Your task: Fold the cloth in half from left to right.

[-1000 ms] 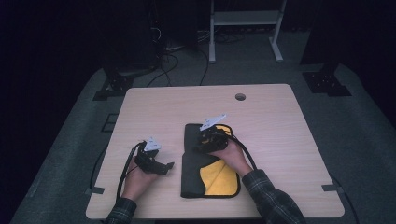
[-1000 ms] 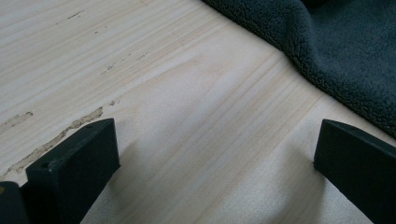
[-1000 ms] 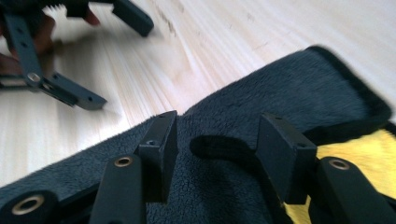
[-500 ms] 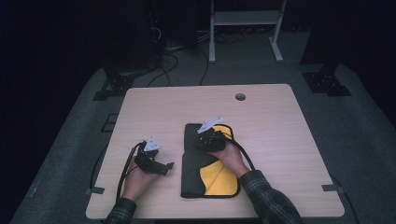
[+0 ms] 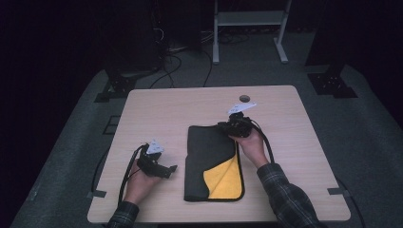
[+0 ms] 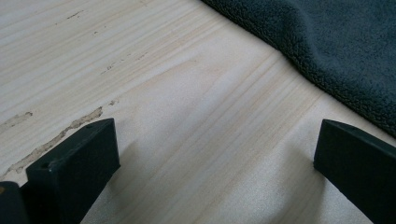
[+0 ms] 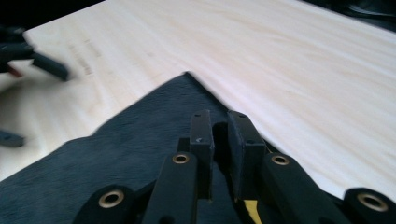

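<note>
A dark grey cloth (image 5: 209,152) lies folded on the wooden table (image 5: 166,109), with a yellow inner side (image 5: 223,183) showing at its near right corner. My right gripper (image 5: 224,126) is at the cloth's far right corner. Its jaws have just been closing. In the right gripper view the right gripper (image 7: 219,126) is shut on a raised fold of the cloth (image 7: 130,154), with a bit of yellow below. My left gripper (image 5: 170,169) rests on the table left of the cloth. In the left gripper view the left gripper (image 6: 215,135) stands open over bare wood, the cloth's edge (image 6: 345,56) just beyond.
A round cable hole (image 5: 244,98) sits near the table's far edge. On the floor behind the table stand a white frame (image 5: 249,19), black stands (image 5: 332,80) and loose cables (image 5: 176,61). Bare table wood lies left and right of the cloth.
My right hand has moved to the right and away from the person, from the cloth's middle to its far right corner, and lifted a little. The left hand has kept still.
</note>
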A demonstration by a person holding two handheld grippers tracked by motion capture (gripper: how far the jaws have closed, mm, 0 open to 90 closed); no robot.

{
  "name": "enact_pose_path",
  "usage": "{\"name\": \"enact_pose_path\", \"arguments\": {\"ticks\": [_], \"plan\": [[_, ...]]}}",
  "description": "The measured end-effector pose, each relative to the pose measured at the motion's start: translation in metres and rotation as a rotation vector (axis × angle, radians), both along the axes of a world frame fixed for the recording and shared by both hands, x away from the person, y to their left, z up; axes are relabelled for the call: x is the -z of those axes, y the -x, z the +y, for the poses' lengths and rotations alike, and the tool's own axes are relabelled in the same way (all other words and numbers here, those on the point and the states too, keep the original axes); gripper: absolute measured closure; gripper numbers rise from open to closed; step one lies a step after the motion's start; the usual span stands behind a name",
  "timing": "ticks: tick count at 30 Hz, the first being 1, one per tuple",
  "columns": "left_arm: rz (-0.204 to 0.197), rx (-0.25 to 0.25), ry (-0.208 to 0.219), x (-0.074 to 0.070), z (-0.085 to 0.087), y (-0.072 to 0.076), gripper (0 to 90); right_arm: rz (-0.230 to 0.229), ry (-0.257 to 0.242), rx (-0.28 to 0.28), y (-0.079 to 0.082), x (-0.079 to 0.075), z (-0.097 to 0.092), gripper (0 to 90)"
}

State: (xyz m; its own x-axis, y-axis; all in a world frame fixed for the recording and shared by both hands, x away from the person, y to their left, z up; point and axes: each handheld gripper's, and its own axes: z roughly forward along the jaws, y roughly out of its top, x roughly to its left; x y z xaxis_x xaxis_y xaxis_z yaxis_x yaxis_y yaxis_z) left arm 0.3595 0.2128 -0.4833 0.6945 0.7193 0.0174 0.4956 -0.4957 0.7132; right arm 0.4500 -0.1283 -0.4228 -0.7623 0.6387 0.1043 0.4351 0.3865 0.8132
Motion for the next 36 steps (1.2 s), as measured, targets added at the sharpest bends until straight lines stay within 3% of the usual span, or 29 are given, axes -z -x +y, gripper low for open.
{"name": "enact_pose_path", "arguments": {"ticks": [8,11,15,21,25,28,32,36], "plan": [[-0.001,0.000,0.001,0.000,0.000,0.000,0.0,0.000,0.012,0.116,-0.023,-0.001,-0.029,80.1],[-0.001,0.000,0.001,0.000,0.000,0.000,0.0,0.024,0.030,0.142,-0.034,0.003,-0.035,80.1],[-0.001,-0.001,0.001,0.000,0.000,0.000,0.0,0.031,0.064,0.174,-0.045,0.012,-0.038,80.2],[-0.001,-0.001,0.002,0.000,0.000,0.000,0.0,0.079,0.101,0.198,-0.056,0.035,-0.040,78.7],[-0.001,-0.002,0.003,0.000,0.000,0.000,0.0,0.073,0.128,0.237,-0.060,0.041,-0.041,62.4],[-0.002,-0.003,0.005,0.000,0.000,0.001,0.0,0.070,0.105,0.273,-0.060,0.037,-0.051,55.9],[-0.002,-0.003,0.005,0.000,0.000,0.001,0.0,0.087,0.048,0.269,-0.056,0.028,-0.068,55.7],[-0.002,-0.002,0.004,0.000,0.000,0.001,0.0,0.074,0.044,0.214,-0.041,0.018,-0.071,55.2]]}}
